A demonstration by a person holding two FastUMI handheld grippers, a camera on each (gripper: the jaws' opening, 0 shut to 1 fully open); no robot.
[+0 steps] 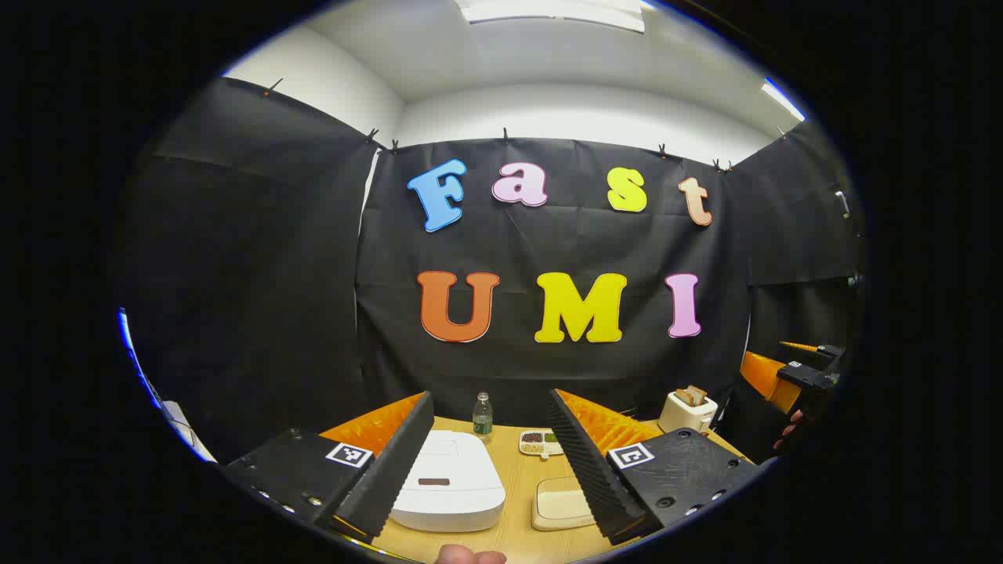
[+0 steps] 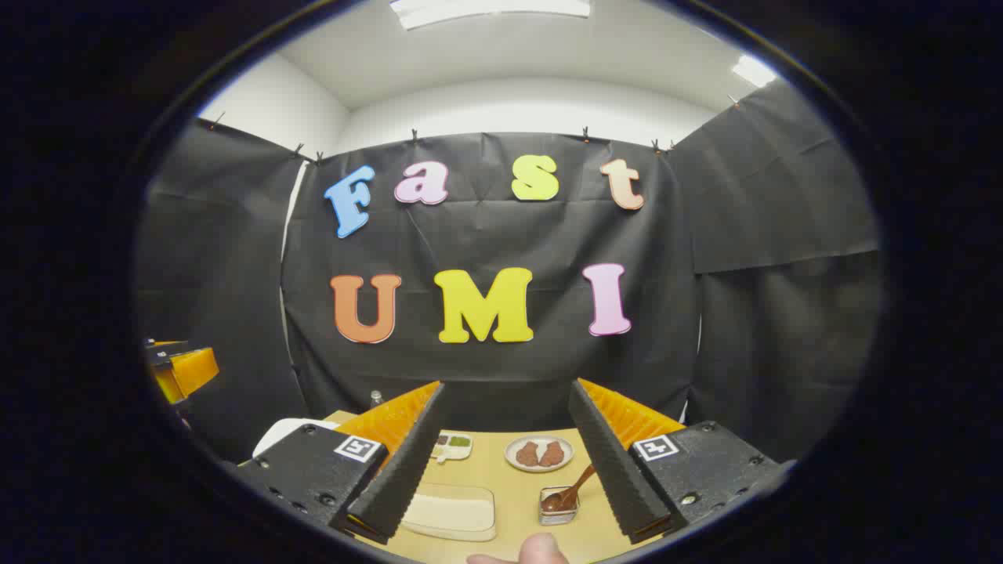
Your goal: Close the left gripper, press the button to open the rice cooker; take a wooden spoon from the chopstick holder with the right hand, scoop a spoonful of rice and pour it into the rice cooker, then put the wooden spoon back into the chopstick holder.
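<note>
Left gripper view has my left tongs (image 1: 490, 458) standing wide, well above the bench (image 1: 513, 501), with nothing between them. Below the gap sits the white rice cooker (image 1: 447, 482), lid down, its dark button panel (image 1: 433, 482) facing me. So I judge the task is at its very first step: nothing pressed, nothing lifted. Beside the cooker lies a pale shallow tray (image 1: 560, 501), and farther back a small divided dish (image 1: 539, 442), a water bottle (image 1: 483, 415) and a toaster (image 1: 687, 409) with bread in it. My other tongs show off at the right edge of this view.

In the right gripper view my right tongs (image 2: 505, 470) are likewise wide and empty. Just ahead of them a small square holder (image 2: 558, 505) carries the wooden spoon (image 2: 570, 489), its handle leaning up towards the right finger (I take this for the chopstick holder, though it is small and I can't make out much of it). A plate (image 2: 539, 453) with two brown pieces lies behind it. Where the rice for scooping is kept I cannot tell for sure.

The next move, as I read it, belongs to the left side: bring the fingers together, then lower the closed tip onto the cooker's button and push squarely, so the lid springs. The right side need only wait near the spoon.
</note>
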